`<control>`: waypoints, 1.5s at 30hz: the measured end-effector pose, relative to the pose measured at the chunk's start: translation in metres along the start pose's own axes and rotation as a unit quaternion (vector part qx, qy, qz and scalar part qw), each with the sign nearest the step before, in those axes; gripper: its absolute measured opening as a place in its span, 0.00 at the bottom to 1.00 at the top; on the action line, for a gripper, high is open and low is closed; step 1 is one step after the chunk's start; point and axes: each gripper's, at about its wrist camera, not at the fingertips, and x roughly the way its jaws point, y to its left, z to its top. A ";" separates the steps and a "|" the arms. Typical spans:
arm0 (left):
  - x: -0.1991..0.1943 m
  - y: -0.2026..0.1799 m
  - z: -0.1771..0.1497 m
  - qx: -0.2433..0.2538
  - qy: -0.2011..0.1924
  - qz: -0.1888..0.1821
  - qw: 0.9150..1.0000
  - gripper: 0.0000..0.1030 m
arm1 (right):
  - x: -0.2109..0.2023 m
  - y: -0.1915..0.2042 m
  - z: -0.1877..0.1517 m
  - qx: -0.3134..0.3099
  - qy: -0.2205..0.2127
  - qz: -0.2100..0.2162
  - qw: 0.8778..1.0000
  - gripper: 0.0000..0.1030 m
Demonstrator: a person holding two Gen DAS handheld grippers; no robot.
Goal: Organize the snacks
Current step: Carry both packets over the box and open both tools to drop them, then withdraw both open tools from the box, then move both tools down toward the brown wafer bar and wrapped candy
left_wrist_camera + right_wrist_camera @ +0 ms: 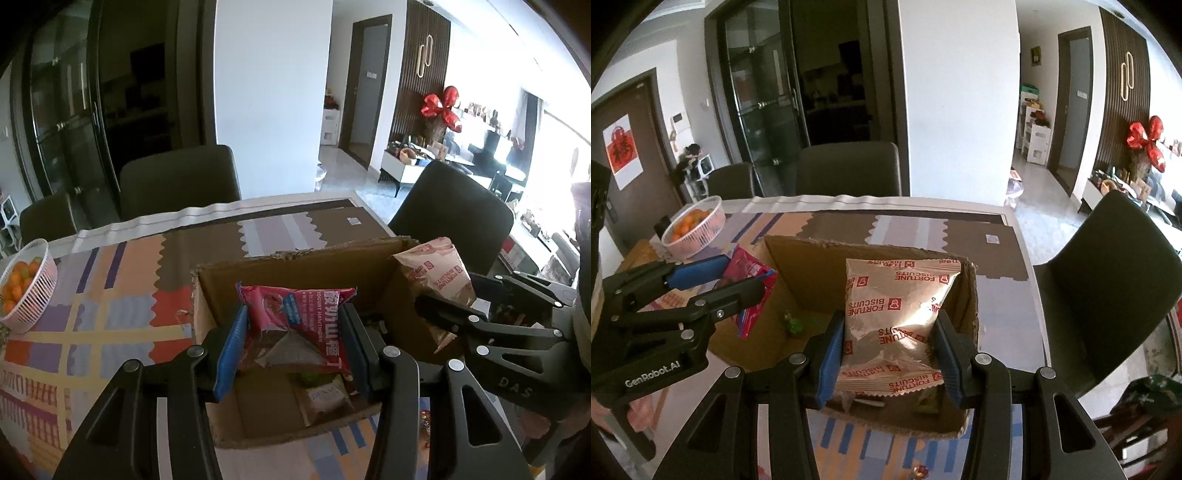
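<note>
An open cardboard box (280, 266) (812, 273) stands on the patterned tablecloth. My left gripper (293, 347) is shut on a red yogurt hawthorn snack packet (295, 325) and holds it over the box's left half. In the right wrist view that packet (750, 280) and the left gripper (713, 280) show at the left. My right gripper (886, 350) is shut on a beige Fortune Biscuits bag (894, 314), hanging over the box's right half; the bag (439, 273) also shows at the right of the left wrist view. Small wrapped snacks (325, 395) lie on the box floor.
A white basket of oranges (26, 288) (698, 229) sits at the table's left. Dark chairs (177, 181) (1104, 291) stand along the far side and the right end. A small green thing (794, 325) lies inside the box.
</note>
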 end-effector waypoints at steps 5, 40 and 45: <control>0.005 0.000 0.000 0.000 0.001 0.015 1.000 0.64 | 0.009 0.001 0.001 -0.002 0.001 -0.005 1.000 0.49; -0.113 -0.052 -0.140 0.074 -0.008 0.018 0.997 0.74 | -0.102 0.031 -0.130 -0.005 -0.008 -0.025 1.000 0.66; -0.107 -0.057 -0.161 0.088 0.017 0.010 0.996 0.74 | -0.097 0.035 -0.153 -0.002 0.021 -0.022 1.000 0.66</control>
